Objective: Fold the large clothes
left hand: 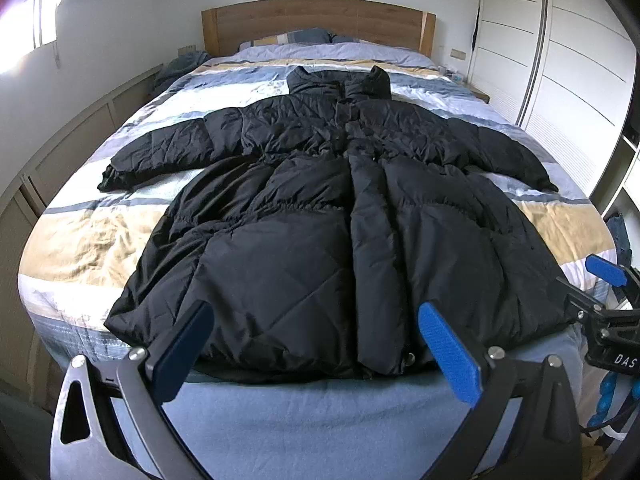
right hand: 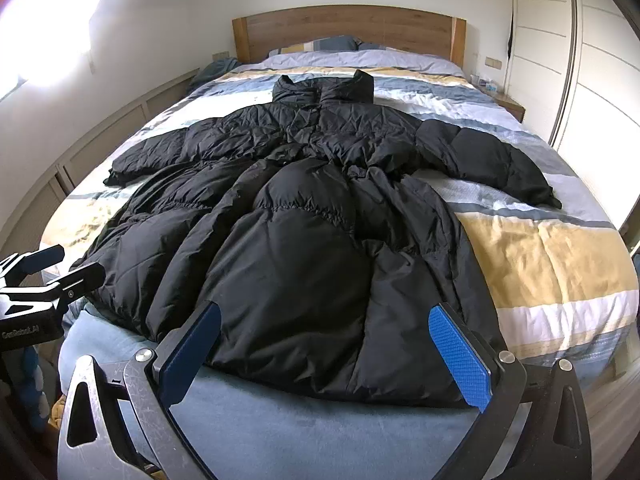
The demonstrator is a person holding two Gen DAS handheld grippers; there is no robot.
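Over bed foot | left claw (left hand: 316,352) wide, empty | right claw (right hand: 326,354) wide, empty | coat (left hand: 320,208) untouched

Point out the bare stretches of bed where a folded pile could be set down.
Free: the yellow-striped quilt right of the black coat, below its right sleeve; the matching patch left of the coat, below the left sleeve; the strip between collar and pillows. The middle is crowded by the coat.

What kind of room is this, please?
Most likely a home bedroom: a bed with a wooden headboard and pillows, and a tall white sliding wardrobe beside it. A black coat lies spread on the bed.
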